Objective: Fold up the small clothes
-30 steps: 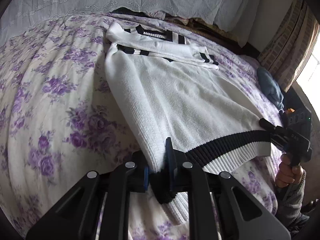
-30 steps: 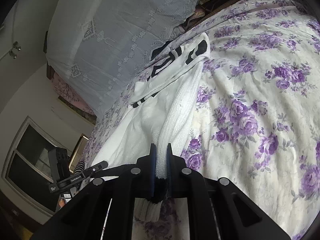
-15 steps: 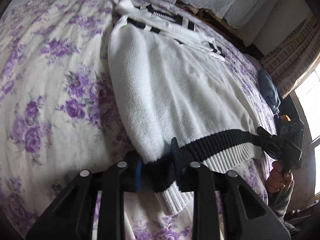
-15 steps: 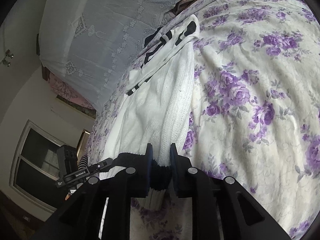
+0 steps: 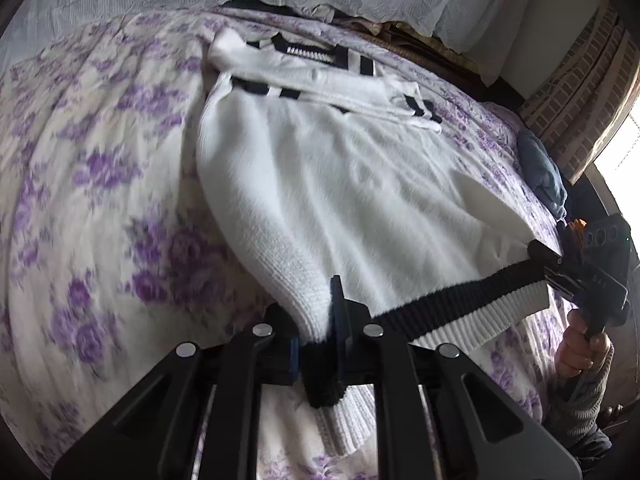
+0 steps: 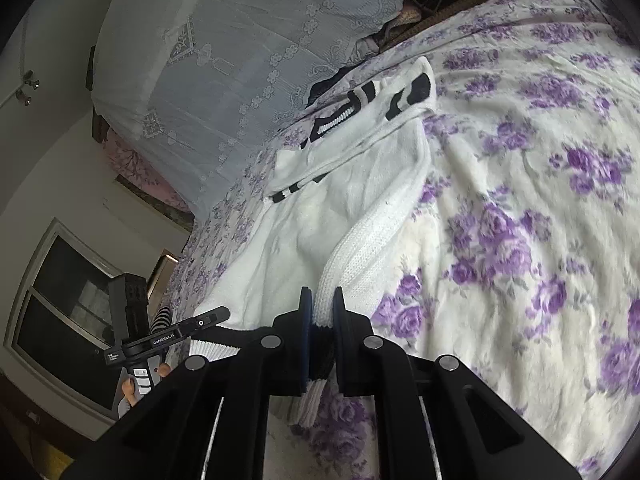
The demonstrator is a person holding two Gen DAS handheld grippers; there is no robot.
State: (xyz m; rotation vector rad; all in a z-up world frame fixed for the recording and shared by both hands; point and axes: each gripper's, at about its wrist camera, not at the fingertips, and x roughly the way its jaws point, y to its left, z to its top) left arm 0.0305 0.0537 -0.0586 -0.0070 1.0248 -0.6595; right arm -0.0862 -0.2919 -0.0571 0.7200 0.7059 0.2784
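Two tools pinch the hem corners of the white sweater (image 5: 340,184): left tool (image 5: 318,344), right tool (image 6: 320,340). Sweater body on the floral bed (image 5: 100,220), hem lifted taut. Likely next: carry hem toward the collar, keep even tension

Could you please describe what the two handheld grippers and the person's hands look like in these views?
Both grippers are matte black with angular frames, silver round bolt heads and blue finger pads. The right gripper carries an orange part and a boxy black top. The left gripper bears white lettering. The right hand is bare, with a grey knitted cuff; the left sleeve is striped black and white.
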